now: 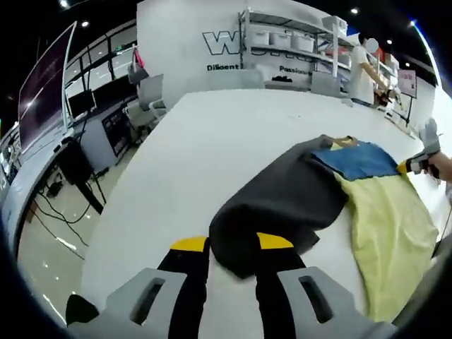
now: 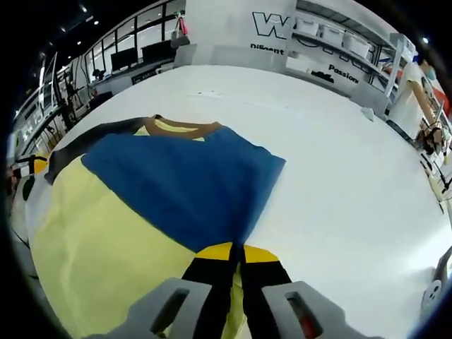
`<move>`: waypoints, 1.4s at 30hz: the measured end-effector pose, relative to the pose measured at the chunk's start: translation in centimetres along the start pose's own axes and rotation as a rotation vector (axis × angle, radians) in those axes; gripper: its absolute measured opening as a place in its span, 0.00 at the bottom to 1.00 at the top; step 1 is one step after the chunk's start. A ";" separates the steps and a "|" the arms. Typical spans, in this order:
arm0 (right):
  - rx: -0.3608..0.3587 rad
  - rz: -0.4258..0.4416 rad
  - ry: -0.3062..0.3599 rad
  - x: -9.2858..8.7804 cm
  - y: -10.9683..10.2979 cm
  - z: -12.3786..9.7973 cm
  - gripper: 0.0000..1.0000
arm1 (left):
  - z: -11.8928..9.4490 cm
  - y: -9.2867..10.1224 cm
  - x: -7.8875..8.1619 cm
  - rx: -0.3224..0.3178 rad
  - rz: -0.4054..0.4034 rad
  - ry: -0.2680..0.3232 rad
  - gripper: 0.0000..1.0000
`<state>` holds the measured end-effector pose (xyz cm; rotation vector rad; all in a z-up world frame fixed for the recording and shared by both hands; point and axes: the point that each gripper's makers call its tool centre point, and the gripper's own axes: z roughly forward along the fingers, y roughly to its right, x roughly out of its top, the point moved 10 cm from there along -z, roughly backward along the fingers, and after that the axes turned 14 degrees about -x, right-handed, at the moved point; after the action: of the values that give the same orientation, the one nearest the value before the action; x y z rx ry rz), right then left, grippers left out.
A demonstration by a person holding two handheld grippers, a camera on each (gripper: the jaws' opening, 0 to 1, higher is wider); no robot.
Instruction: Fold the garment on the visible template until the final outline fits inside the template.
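The garment lies on the white table (image 1: pixel 191 162): a pale yellow body (image 2: pixel 106 247), a blue part (image 2: pixel 183 176), a brown collar (image 2: pixel 180 127) and a dark grey part (image 1: pixel 282 198). My left gripper (image 1: pixel 232 244) stands open, its jaws a clear gap apart, with the corner of the dark grey part (image 1: pixel 240 265) between them. My right gripper (image 2: pixel 236 248) is shut on the garment's edge where blue meets yellow. The right gripper (image 1: pixel 417 164) also appears at the garment's far side in the left gripper view, and the left gripper (image 2: pixel 35 166) by the dark part in the right gripper view.
Bare table top stretches beyond the garment (image 2: pixel 339 162). The table's edge (image 1: pixel 120 205) drops to a shiny floor with desks and monitors (image 1: pixel 78 106). A person (image 1: pixel 364 67) stands by shelving (image 1: pixel 296 39) at the back wall.
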<state>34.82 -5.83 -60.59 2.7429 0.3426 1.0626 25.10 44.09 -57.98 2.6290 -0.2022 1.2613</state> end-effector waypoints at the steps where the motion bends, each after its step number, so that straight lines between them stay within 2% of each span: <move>1: -0.001 0.002 0.000 0.0 0.0 0.0 0.00 | 0.0 0.0 -0.1 -0.006 -0.006 0.008 0.22; 2: -0.005 0.012 -0.003 0.0 0.0 0.0 0.00 | 0.1 0.0 -0.3 -0.022 -0.014 0.034 0.23; 3: -0.007 0.010 -0.004 0.0 -0.1 0.0 0.00 | 0.0 0.0 -0.6 -0.022 -0.050 0.027 0.24; 5: -0.011 0.002 -0.006 0.0 -0.1 0.0 0.00 | -0.2 -0.1 -1.0 -0.024 -0.054 0.023 0.24; 10: -0.007 0.007 -0.002 -0.1 -0.1 -0.1 0.00 | -0.3 0.4 -2.4 -0.069 -0.238 0.061 0.25; 12: -0.006 0.013 -0.001 -0.2 -0.1 -0.2 0.00 | -0.4 0.3 -2.6 -0.058 -0.230 0.068 0.26; 17: -0.006 0.008 0.000 -0.2 -0.1 -0.2 0.00 | -0.3 0.9 -2.9 -0.090 -0.292 0.068 0.23; 20: -0.008 0.009 0.000 -0.2 -0.1 -0.2 0.00 | -0.2 0.8 -3.1 -0.087 -0.313 0.074 0.20; 22: -0.007 0.015 0.002 -0.2 0.0 -0.2 0.00 | -0.1 0.8 -3.2 -0.084 -0.307 0.059 0.15; 25: -0.006 0.014 0.004 -0.2 0.0 -0.1 0.00 | 0.1 1.2 -3.2 -0.121 -0.353 0.080 0.07; 29: -0.006 0.017 0.004 -0.2 0.0 -0.1 0.00 | 0.4 1.3 -3.5 -0.115 -0.351 0.044 0.00; 30: -0.006 0.017 0.004 -0.2 0.0 -0.1 0.00 | 0.4 1.5 -3.6 -0.149 -0.355 0.042 0.00; 38: -0.004 0.017 0.007 -0.2 0.0 -0.2 0.00 | -0.8 0.9 -2.8 -0.103 -0.336 0.067 0.00; 42: -0.002 0.016 0.008 -0.2 0.0 -0.2 0.00 | -1.6 0.4 -2.1 -0.073 -0.353 0.106 0.00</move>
<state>34.57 -5.90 -60.58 2.7444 0.3211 1.0780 22.54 44.22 -58.57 2.3914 0.2200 1.2372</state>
